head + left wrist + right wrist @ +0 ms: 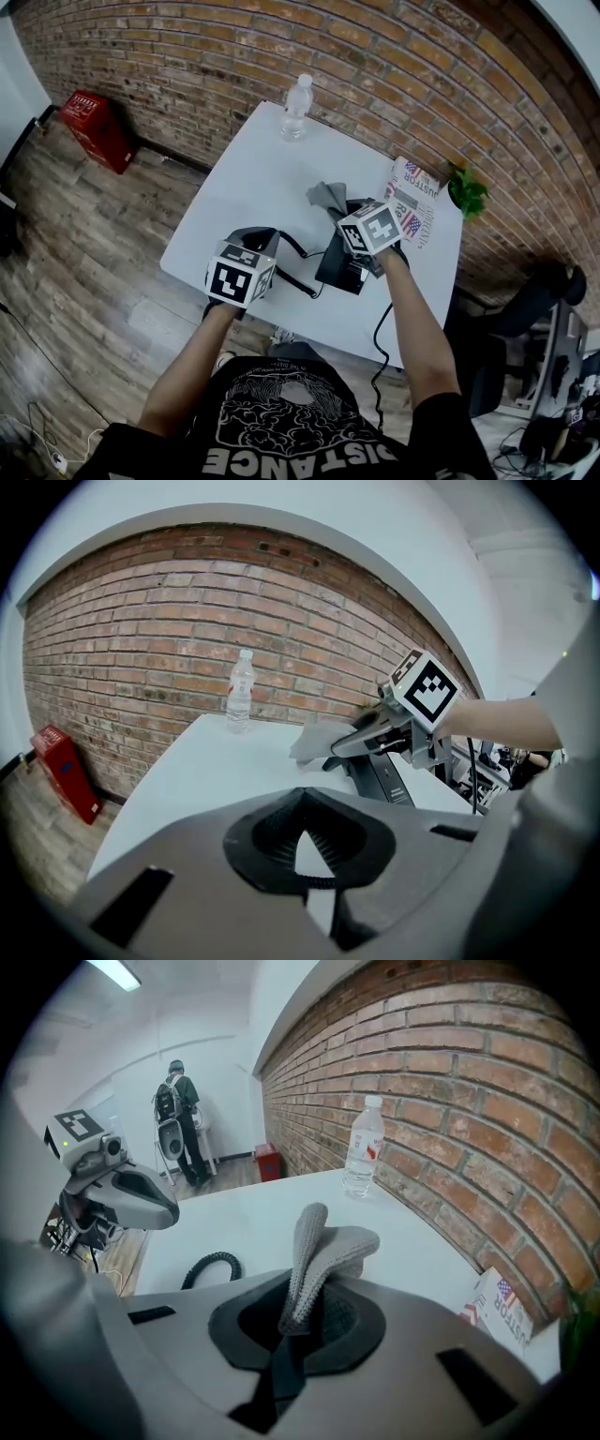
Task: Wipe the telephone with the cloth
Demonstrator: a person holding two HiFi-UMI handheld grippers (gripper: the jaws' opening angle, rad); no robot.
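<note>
Right gripper view: right gripper (pixel 300 1299) pinches the cloth (pixel 328 1244); left gripper (pixel 300 808) has fingers pressed together. Next, rub the telephone (pixel 339 267).

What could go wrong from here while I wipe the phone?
The cloth is pinched only at a fold in the right hand-held gripper, so it may slip out. The coiled cord lies loose beside the telephone; a wipe could snag it.
</note>
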